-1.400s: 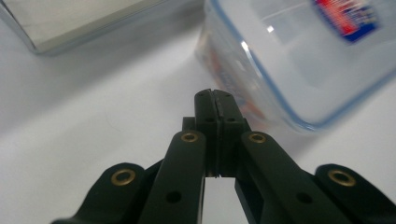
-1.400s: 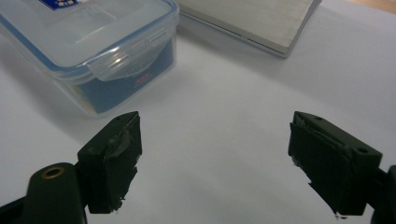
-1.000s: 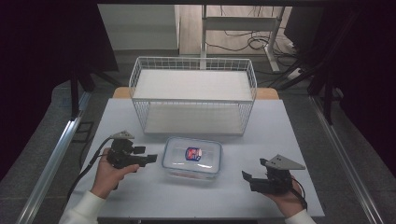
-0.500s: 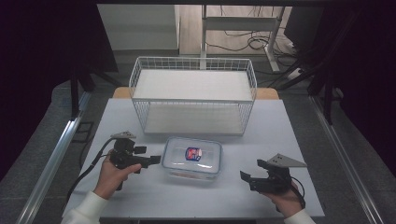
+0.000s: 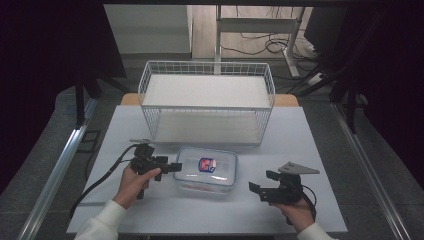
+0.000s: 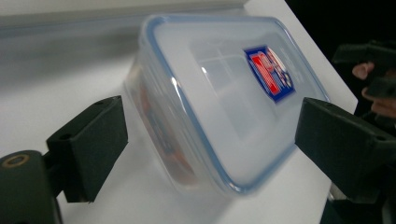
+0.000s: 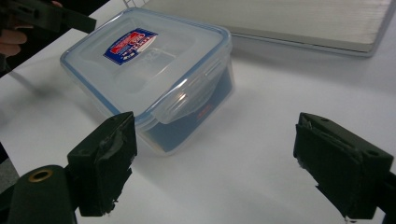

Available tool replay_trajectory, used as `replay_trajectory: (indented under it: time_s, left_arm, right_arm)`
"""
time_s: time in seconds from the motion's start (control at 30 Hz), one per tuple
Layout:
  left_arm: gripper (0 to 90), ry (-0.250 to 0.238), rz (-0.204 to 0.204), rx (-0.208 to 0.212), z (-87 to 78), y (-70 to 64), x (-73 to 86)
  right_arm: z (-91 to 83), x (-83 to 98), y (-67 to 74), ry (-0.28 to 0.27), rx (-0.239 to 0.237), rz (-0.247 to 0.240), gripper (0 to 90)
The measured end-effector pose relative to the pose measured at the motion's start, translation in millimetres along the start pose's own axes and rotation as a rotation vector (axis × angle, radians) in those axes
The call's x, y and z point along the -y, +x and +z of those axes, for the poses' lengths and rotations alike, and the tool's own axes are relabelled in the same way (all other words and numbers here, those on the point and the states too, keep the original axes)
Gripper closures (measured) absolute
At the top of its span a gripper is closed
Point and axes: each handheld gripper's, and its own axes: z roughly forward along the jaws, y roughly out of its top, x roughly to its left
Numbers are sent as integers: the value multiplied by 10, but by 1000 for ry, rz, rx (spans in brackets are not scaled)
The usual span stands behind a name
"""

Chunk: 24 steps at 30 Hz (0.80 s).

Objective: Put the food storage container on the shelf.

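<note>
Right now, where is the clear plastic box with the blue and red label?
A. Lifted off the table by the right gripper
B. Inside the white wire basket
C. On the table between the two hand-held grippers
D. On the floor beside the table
C: the plastic box sits on the table in front of the wire basket, with the left gripper and right gripper on either side of it.

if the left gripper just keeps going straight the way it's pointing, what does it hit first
Most likely the clear plastic container. The left gripper points at its near short end, its open jaws having just widened, standing either side of that end without pressing on it. How small the remaining gap is, I can't tell.
</note>
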Motion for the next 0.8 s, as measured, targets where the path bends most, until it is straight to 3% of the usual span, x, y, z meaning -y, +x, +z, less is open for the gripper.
replay_trajectory:
  time_s: [0.13, 0.33, 0.6, 0.8]
  left_arm:
    - [111, 40, -22, 42, 124, 75, -2]
    - [145, 73, -28, 64, 218, 112, 27]
    - [153, 96, -40, 86, 268, 136, 43]
    - [204, 89, -37, 97, 263, 122, 48]
  right_arm:
    - [83, -28, 49, 6, -7, -3, 137]
    - [224, -59, 113, 29, -39, -3, 134]
    - [430, -118, 88, 66, -86, 63, 131]
    - [649, -150, 28, 111, -157, 171, 132]
